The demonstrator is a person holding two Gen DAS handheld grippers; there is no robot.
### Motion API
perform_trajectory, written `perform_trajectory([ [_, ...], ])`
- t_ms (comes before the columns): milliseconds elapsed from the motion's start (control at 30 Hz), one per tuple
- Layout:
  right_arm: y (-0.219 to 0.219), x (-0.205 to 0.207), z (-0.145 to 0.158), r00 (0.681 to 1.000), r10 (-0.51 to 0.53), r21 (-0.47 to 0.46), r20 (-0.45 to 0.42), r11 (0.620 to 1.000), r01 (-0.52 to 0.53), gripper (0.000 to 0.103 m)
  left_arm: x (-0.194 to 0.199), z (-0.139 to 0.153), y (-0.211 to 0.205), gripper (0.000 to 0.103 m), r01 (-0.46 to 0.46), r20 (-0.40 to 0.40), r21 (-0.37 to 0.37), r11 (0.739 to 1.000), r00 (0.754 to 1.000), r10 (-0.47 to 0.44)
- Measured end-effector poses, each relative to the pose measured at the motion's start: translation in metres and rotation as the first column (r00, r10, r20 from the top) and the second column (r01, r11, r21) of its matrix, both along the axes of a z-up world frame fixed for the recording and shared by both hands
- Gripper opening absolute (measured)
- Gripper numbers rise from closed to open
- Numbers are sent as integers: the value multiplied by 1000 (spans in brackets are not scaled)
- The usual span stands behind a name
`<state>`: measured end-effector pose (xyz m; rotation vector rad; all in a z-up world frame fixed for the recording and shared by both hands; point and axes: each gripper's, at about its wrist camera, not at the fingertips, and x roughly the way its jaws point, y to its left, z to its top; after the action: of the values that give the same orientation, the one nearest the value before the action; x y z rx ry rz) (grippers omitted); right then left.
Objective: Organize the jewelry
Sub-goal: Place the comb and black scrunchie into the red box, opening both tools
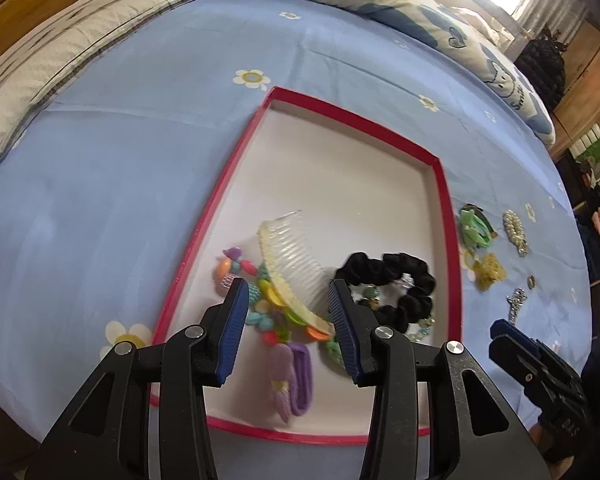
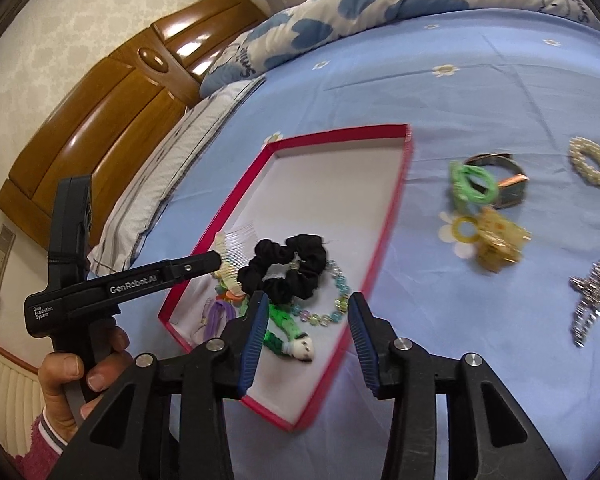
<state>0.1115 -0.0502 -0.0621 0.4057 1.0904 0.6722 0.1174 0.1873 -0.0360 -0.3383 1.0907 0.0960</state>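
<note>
The left claw [image 1: 288, 322] covers part of the bead string [image 1: 260, 304] and the red tray's [image 1: 204, 216] near rim. In the right wrist view the pearl clip [image 2: 594, 170] runs off the right edge, and the gold clip [image 2: 496, 246] and silver clip [image 2: 592, 300] are motion-blurred.

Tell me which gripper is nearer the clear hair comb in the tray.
Left. The left gripper hangs right over the clear hair comb, jaws open astride it. The right gripper sits off to the side, over the tray's edge.
</note>
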Motion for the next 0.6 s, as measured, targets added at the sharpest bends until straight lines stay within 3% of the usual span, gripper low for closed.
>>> perform_trajectory([
  [333, -61, -9, -6, 991, -132, -44, -5, 990, 131, 45, -1, 14, -40, 40, 84, 18, -11, 996, 996, -84],
  [600, -117, -14, -14, 967, -255, -62, -20, 965, 253, 46, 4, 23, -80, 40, 168, 31, -10, 986, 985, -168],
])
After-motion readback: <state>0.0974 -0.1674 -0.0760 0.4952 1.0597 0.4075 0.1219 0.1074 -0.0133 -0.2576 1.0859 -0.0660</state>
